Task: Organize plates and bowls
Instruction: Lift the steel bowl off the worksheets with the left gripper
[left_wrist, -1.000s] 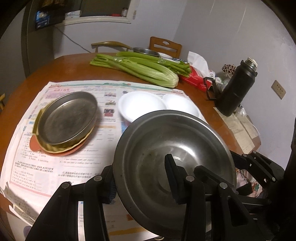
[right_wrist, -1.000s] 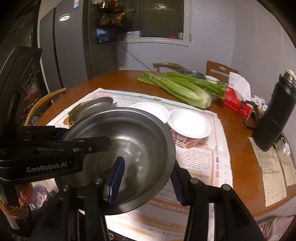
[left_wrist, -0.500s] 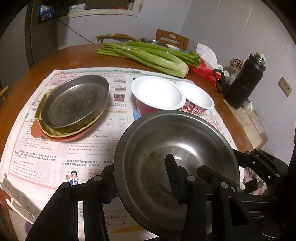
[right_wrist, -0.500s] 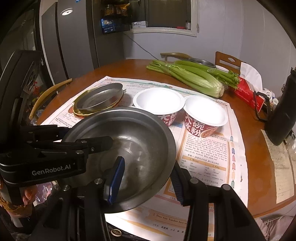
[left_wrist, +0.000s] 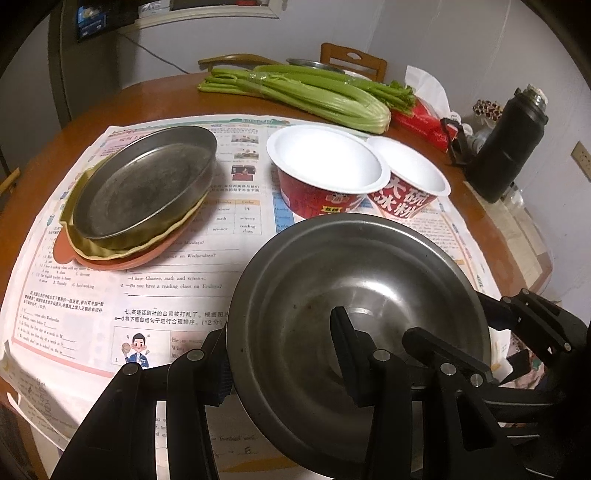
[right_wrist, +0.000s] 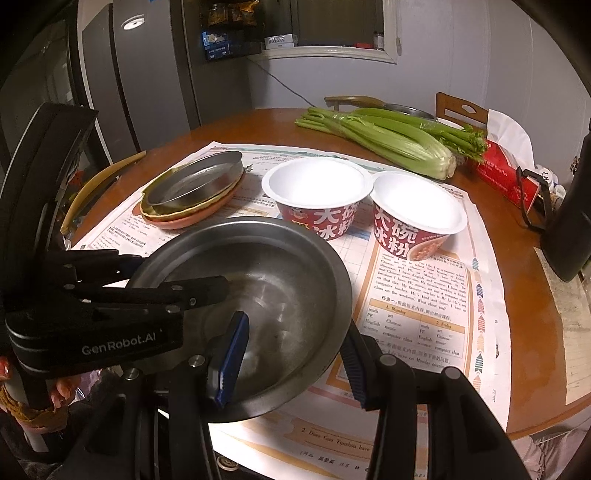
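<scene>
plates (left_wrist: 144, 184) left, cups (left_wrist: 328, 173) right, celery (left_wrist: 306, 94) behind

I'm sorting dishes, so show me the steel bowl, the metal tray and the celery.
steel bowl (left_wrist: 369, 295), left wrist view, inner wall.
metal tray (left_wrist: 144, 188), left wrist view, flat bottom.
celery (right_wrist: 399, 144), right wrist view, middle of the stalks.
</scene>
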